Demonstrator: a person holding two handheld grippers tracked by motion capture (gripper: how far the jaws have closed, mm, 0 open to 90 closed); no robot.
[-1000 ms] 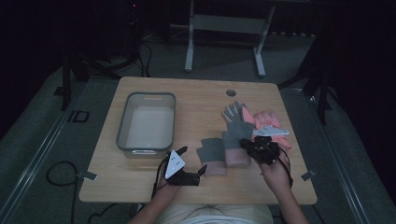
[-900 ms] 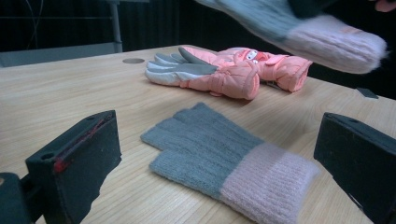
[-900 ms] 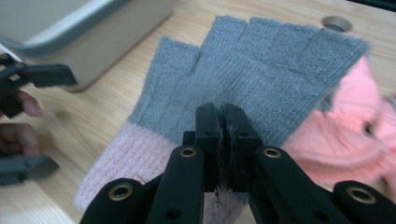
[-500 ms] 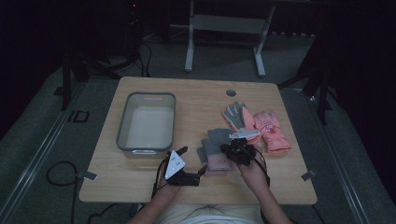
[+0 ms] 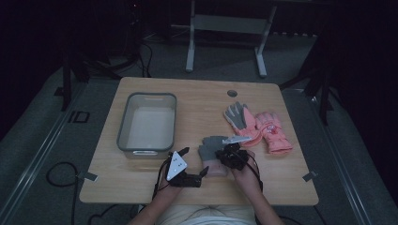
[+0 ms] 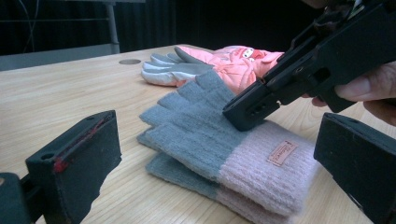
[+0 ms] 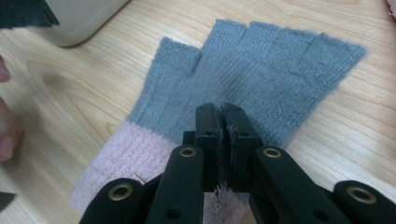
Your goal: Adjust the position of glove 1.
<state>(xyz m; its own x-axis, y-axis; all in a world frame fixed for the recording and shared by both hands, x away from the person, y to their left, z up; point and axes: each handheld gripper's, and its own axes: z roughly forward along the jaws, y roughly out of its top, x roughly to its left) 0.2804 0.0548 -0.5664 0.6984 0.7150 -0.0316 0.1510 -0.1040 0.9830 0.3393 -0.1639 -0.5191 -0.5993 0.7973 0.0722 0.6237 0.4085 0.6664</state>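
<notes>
Dim table (image 5: 197, 101); right gripper (image 7: 223, 122) hides grey-pink glove's (image 7: 261, 70) pinched spot.

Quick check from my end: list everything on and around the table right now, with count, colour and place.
knit gloves: 2, grey with pink cuffs, stacked at the front centre
ski gloves: 2, pink with grey palms, right side
bin: 1, grey, left side
table: 1, light wood, hole near the far edge
metal stand: 1, grey, floor behind
left gripper: black, jaws open, front edge
right gripper: black, jaws shut, tips on the top knit glove
</notes>
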